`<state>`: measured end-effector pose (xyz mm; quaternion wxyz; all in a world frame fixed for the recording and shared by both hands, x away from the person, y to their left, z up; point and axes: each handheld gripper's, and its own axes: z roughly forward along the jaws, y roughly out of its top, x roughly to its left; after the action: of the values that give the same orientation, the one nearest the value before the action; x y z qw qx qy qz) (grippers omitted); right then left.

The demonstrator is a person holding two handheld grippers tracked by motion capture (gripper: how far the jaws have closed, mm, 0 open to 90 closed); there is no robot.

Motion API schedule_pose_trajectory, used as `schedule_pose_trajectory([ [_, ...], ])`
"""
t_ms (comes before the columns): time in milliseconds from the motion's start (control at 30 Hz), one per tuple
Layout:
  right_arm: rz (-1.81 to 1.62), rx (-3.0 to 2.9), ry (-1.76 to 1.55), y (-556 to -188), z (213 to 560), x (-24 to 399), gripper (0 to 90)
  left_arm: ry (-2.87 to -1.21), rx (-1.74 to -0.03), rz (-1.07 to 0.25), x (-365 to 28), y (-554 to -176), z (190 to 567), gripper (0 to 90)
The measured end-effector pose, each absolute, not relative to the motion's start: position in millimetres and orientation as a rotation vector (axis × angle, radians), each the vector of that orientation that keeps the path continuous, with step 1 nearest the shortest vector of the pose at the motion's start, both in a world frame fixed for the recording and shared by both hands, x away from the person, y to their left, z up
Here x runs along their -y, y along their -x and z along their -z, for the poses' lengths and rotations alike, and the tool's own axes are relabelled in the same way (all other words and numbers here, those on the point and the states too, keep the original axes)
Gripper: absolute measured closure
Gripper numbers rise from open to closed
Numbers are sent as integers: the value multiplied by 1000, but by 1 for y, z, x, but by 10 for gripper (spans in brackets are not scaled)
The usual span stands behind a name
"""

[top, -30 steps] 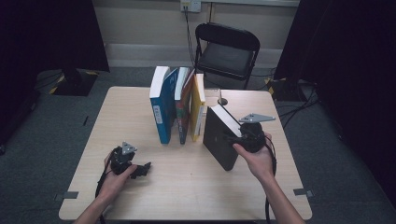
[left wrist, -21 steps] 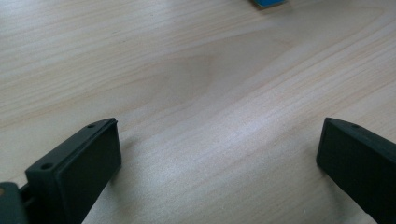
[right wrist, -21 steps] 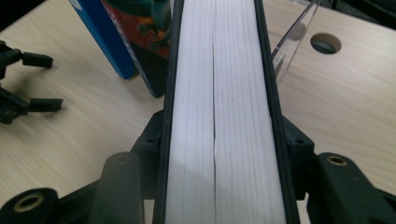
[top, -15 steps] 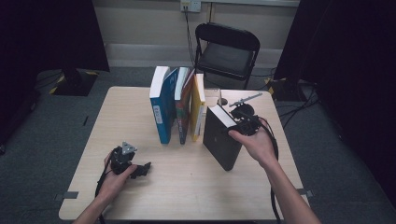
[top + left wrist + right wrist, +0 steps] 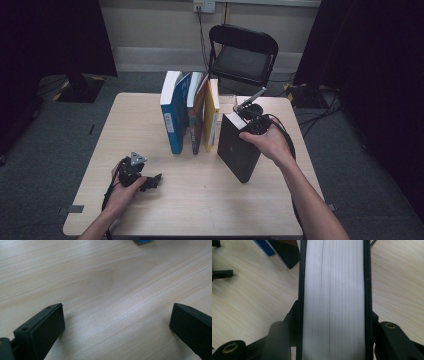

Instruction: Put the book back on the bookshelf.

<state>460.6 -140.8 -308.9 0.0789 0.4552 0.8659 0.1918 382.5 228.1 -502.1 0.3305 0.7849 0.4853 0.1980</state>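
Note:
A thick black book point(image 5: 239, 150) stands on its edge on the table, right of a row of upright books. My right gripper point(image 5: 250, 120) sits at its far top corner, shut on it. In the right gripper view the book's white page block point(image 5: 334, 300) runs between its black covers, with a jaw pressed against each cover. My left gripper point(image 5: 150, 181) rests on the table at the front left in the person's hand. Its jaws stand wide open over bare wood point(image 5: 116, 322).
The upright row holds a blue book point(image 5: 172, 120), a red-orange one point(image 5: 197, 120) and a yellow one point(image 5: 212, 115), close to the black book's left. A black folding chair point(image 5: 242, 55) stands behind the table point(image 5: 200, 210). Cables trail off the table's right side.
The right hand and gripper have moved away from the person and a little higher along the black book's top. The left hand has stayed where it was.

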Motion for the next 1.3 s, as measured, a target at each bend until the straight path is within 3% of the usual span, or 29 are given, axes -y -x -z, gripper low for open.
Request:
schedule_pose_trajectory([
  [333, -444, -2615, -1322, -461, 317, 126, 505, -2051, -1268, -519, -228, -382, 502, 0],
  [1300, -470, -2499, -1437, -462, 314, 123, 534, -2053, -1263, -517, -228, -383, 502, 0],
])
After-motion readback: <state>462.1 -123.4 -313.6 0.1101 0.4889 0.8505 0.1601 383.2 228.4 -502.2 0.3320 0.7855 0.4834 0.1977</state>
